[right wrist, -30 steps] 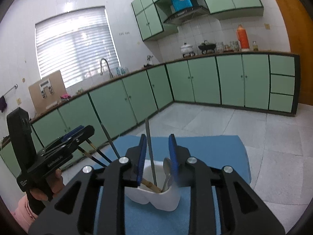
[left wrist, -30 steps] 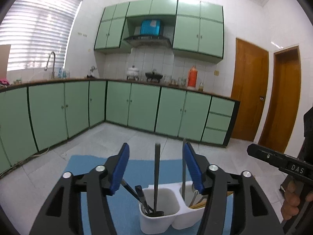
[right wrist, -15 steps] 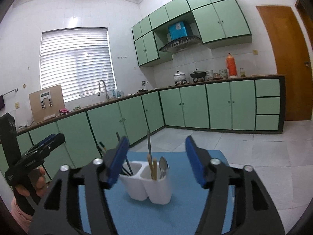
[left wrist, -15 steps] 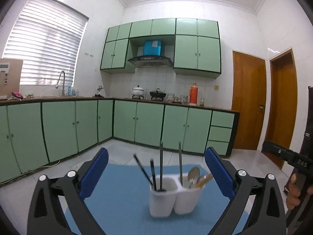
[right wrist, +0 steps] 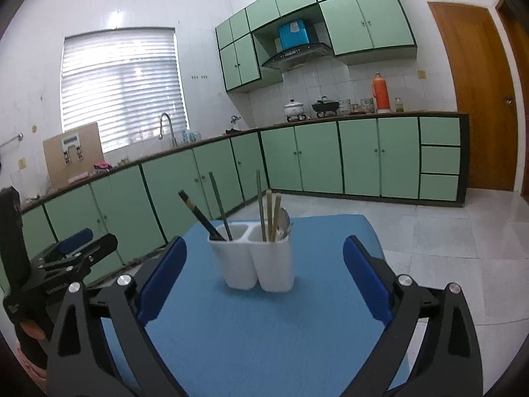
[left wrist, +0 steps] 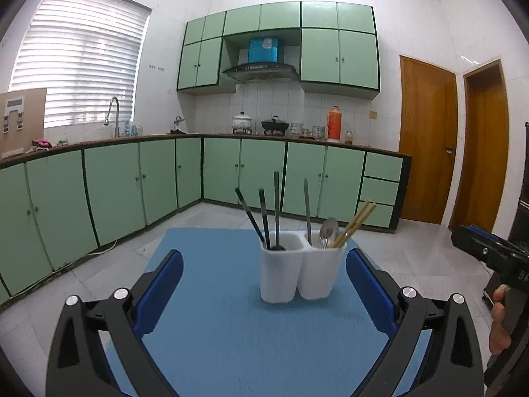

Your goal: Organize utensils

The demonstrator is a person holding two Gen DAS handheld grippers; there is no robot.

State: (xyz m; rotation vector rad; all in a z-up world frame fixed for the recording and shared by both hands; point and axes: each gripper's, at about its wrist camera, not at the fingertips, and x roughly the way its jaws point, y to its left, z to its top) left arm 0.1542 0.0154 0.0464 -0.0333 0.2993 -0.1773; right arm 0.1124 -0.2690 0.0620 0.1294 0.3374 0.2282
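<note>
A white two-compartment utensil holder point(left wrist: 299, 273) stands upright on a blue mat point(left wrist: 215, 324). Its left compartment holds dark chopsticks point(left wrist: 251, 216) and a dark-handled utensil point(left wrist: 276, 205). Its right compartment holds a grey-handled utensil, a metal spoon point(left wrist: 329, 230) and wooden chopsticks point(left wrist: 355, 223). My left gripper point(left wrist: 264, 292) is open and empty, back from the holder. My right gripper point(right wrist: 264, 281) is open and empty, also back from the holder point(right wrist: 256, 259). The mat shows in the right wrist view too point(right wrist: 264, 330).
The mat covers a small table with tiled floor point(left wrist: 82, 274) around it. Green kitchen cabinets point(left wrist: 115, 192) line the far walls. Two wooden doors point(left wrist: 426, 139) are at the right. The other hand-held gripper shows at the edge of each view point(left wrist: 489, 253) point(right wrist: 66, 258).
Both grippers opened wide and pulled back from the holder. The utensils they were closed around a second ago now stand in the holder.
</note>
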